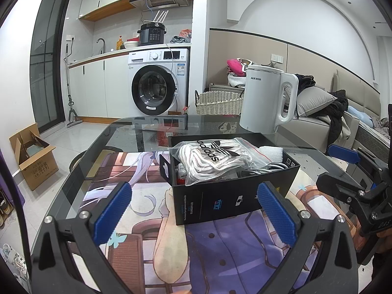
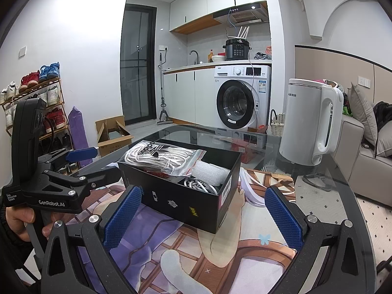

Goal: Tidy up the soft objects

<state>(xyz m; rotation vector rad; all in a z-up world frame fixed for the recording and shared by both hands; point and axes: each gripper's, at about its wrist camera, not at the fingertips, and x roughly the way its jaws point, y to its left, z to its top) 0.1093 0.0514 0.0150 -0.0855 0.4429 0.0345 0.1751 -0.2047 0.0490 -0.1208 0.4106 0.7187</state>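
White socks in a clear zip bag [image 1: 215,159] top the black box [image 1: 227,196]; both hand-held grippers [image 1: 193,210] [image 2: 203,218] gape empty.

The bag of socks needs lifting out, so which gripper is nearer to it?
Left, slightly. The left gripper sits open in front of the box, facing the bag of socks; the right gripper is open towards the box's other end.

Both tools share one build: black plastic frames with silver screw heads and blue, waffle-textured pads [image 1: 276,210]. The left gripper [image 2: 95,164], seen beside the black box [image 2: 186,196], carries white "GenRobot.AI" lettering; the hand [image 2: 23,223] gripping it seems dark-sleeved.
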